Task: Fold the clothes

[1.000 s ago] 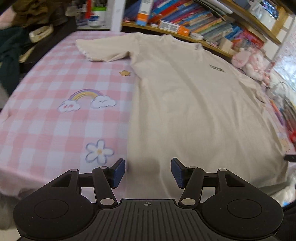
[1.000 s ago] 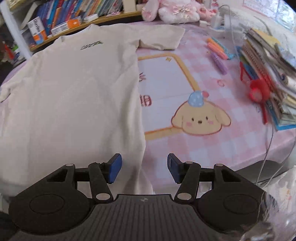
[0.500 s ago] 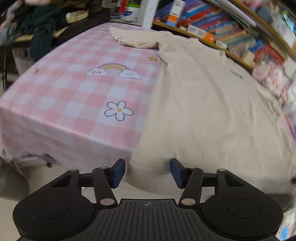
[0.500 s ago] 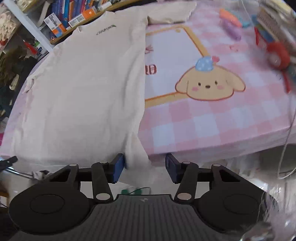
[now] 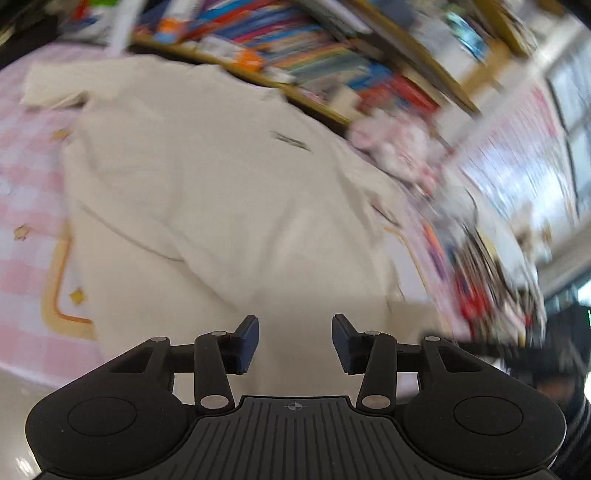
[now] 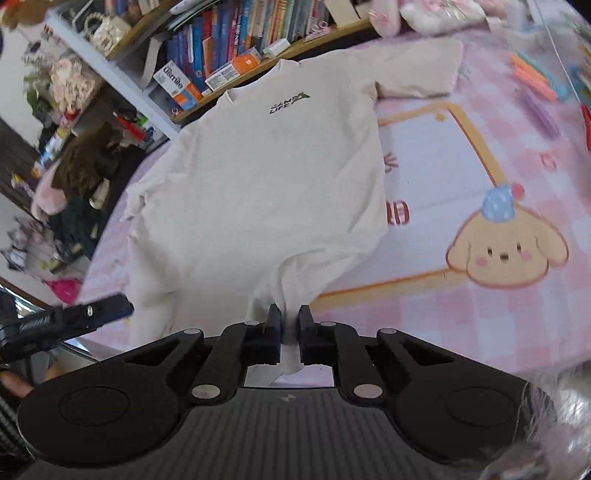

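Note:
A cream T-shirt (image 6: 266, 177) with a small dark chest logo lies face up on the pink checked tablecloth (image 6: 480, 321). My right gripper (image 6: 289, 320) is shut on the shirt's bottom hem at its right corner, and the cloth is pulled up into a bunch there. In the blurred left wrist view the same shirt (image 5: 221, 192) fills the middle, and my left gripper (image 5: 295, 339) is open over the shirt's near hem with cloth showing between the fingers. The other gripper's dark tip (image 6: 92, 314) shows at the left in the right wrist view.
Bookshelves (image 6: 229, 44) run along the table's far edge. Pink plush toys (image 6: 436, 11) sit at the far right. Pens and books (image 6: 535, 81) lie on the right side. A pile of dark clothes (image 6: 74, 192) sits off the table's left.
My right gripper has closed on the shirt's hem corner and lifted it. My left gripper has swung right, over the shirt's lower edge, still open; its view is motion-blurred.

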Demonstrator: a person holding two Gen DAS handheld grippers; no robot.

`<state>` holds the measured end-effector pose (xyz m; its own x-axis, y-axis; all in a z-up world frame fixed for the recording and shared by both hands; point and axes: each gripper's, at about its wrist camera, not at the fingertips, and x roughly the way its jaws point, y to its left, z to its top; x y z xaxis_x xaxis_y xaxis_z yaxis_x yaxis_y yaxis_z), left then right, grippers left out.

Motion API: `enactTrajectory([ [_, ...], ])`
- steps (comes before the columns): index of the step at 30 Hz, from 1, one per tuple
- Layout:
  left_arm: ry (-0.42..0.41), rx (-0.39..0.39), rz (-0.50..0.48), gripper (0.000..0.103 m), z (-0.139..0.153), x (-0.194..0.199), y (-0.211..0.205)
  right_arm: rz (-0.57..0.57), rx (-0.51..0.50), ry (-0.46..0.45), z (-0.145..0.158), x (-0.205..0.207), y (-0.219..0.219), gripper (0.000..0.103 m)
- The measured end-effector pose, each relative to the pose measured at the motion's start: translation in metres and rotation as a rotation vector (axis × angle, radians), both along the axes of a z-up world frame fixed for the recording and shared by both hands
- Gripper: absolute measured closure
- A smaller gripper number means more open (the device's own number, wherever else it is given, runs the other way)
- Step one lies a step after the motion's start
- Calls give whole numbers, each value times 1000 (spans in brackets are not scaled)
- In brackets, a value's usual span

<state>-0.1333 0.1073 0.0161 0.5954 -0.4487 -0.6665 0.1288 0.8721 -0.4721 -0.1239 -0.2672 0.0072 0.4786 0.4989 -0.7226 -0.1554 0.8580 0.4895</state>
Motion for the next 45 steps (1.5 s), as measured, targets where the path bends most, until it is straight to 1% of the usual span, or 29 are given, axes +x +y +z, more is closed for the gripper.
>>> enactTrajectory([
  [1,-24,27,-6,59,2,-10,0,1,-13,-7,-1,-1,2,94],
  [3,-35,75,32,59,4,-22,12,-8,-16,3,-9,-3,4,94],
  [5,-15,73,83,60,3,-21,27,-22,-13,18,-15,-5,2,94],
  [6,6,36,104,60,-1,-15,31,-30,-15,25,-18,-5,1,94],
  [9,88,-138,152,60,-17,16,38,-46,-28,29,-21,-10,0,94],
  [10,116,-199,178,58,-23,25,38,-49,-32,29,-22,-10,0,94],
  [13,202,-390,280,57,-46,49,35,-59,-46,23,-21,-14,0,94],
  [15,232,-478,373,57,-57,58,37,-65,-55,16,-20,-18,-1,94],
  [16,248,-500,417,58,-61,60,39,-68,-57,15,-20,-20,-1,94],
  [18,269,-510,477,58,-66,61,41,-73,-61,11,-20,-22,-1,94],
  [20,278,-496,509,59,-68,64,42,-76,-67,7,-20,-24,0,94],
  [22,294,-481,533,62,-73,66,40,-78,-66,11,-22,-24,0,94],
  [24,288,-479,562,71,-75,66,39,-80,-70,19,-23,-24,-1,94],
  [25,285,-467,581,88,-74,64,40,-81,-73,21,-23,-23,-1,94],
  [26,284,-462,586,103,-74,61,43,-82,-76,23,-23,-23,-2,94],
  [28,247,-488,587,103,-62,43,54,-83,-79,29,-24,-23,-3,94],
  [30,188,-494,571,103,-42,18,70,-82,-85,34,-24,-23,-5,94],
  [32,141,-460,568,103,-21,-12,90,-80,-84,38,-24,-24,-9,94],
  [34,129,-409,597,103,-8,-47,119,-82,-79,46,-26,-24,-13,94],
  [36,148,-345,655,102,-5,-78,147,-81,-74,52,-27,-24,-16,94],
  [38,190,-285,701,102,-11,-97,170,-80,-76,59,-28,-24,-19,94],
  [40,257,-192,726,102,-23,-102,184,-76,-77,68,-28,-24,-22,94],
  [42,313,-66,740,101,-33,-100,189,-72,-76,78,-29,-23,-24,94],
  [44,351,54,746,89,-41,-98,192,-68,-77,85,-29,-24,-25,94],
  [45,373,105,752,89,-43,-96,192,-66,-79,86,-29,-25,-25,94],
])
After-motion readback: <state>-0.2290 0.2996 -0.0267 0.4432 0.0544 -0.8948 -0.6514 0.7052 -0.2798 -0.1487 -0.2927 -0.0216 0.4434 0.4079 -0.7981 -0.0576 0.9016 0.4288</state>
